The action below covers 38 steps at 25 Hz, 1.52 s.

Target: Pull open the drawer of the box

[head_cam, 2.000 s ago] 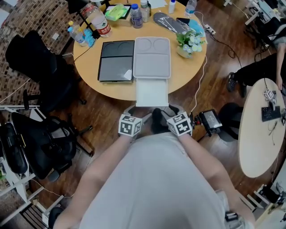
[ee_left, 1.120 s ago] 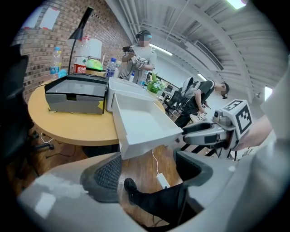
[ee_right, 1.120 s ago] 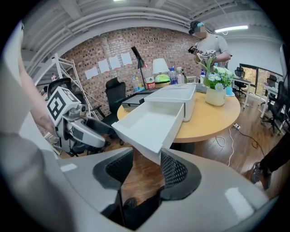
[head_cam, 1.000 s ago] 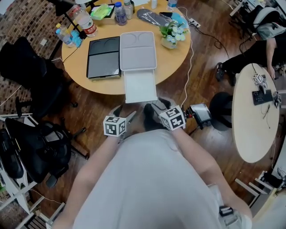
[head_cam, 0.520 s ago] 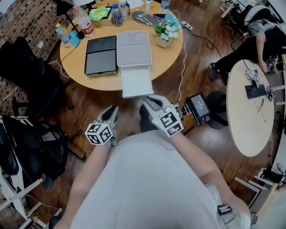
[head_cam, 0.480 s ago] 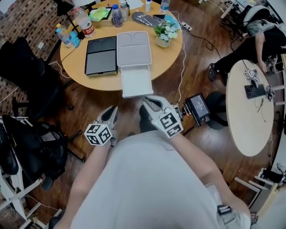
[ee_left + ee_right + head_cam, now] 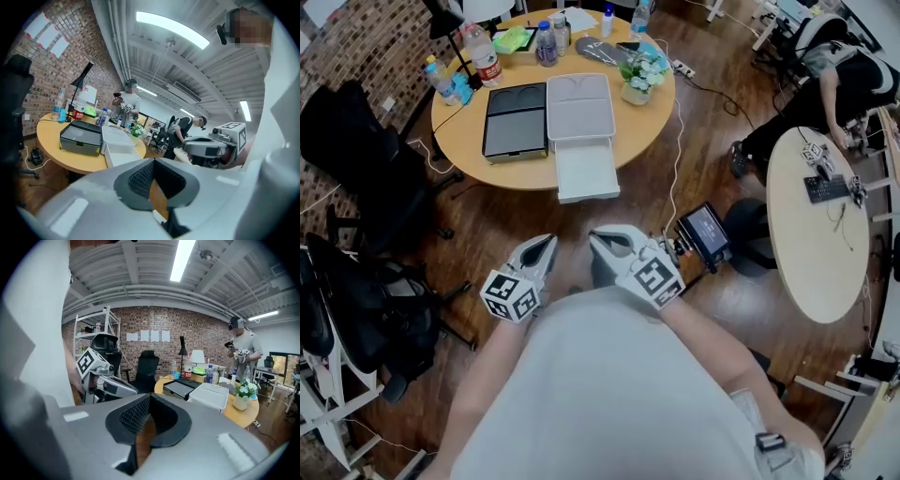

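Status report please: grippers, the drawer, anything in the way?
Left gripper shut, empty; right gripper shut, empty, both held short of the table. Drawer of white box stands pulled out past the table edge. Nothing blocks it.

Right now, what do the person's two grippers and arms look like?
Both the left gripper and right gripper have pale grey, tapered shells with dark ribbed pads inside. Each carries a white cube printed with black square markers. The person wears a light grey top; forearms are bare.
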### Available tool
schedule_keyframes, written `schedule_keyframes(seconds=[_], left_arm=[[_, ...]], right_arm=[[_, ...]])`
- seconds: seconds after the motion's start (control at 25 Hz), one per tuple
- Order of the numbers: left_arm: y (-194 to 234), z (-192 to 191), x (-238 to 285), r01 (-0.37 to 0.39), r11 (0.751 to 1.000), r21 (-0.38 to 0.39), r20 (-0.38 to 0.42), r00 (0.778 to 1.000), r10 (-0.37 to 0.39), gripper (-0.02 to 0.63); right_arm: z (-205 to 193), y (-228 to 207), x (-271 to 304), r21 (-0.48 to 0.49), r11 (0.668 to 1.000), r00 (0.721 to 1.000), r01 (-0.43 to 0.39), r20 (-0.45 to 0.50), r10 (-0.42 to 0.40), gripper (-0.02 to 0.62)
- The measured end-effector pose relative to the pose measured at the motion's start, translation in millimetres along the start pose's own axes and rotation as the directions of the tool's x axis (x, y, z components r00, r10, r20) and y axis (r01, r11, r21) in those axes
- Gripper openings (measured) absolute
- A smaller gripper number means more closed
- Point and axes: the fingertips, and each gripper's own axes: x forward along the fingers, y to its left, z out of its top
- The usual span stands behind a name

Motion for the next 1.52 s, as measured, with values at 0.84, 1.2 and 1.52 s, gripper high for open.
schedule_keyframes(seconds=[0.84, 1.2, 1.52], left_arm=[[-47.2, -31.1, -40.7, 0.074, 0.995, 0.070, -0.043, 0.997, -0.071, 0.003], [-47.6, -39.8, -38.6, 0.089, 0.994, 0.060, -0.057, 0.995, -0.086, 0.003], [-53.5, -43.4, -29.1, 0.103, 0.992, 0.070, -0.077, 0.992, -0.097, 0.003]], right_arm=[[-25.5, 78.1, -9.4, 0.140, 0.987, 0.996, -0.085, 0.012, 0.084, 0.008], [-29.9, 78.0, -7.7, 0.139, 0.987, 0.997, -0.082, 0.025, 0.079, 0.008], [-35.8, 72.8, -14.6, 0.136, 0.989, 0.998, -0.060, 0.011, 0.059, 0.008]])
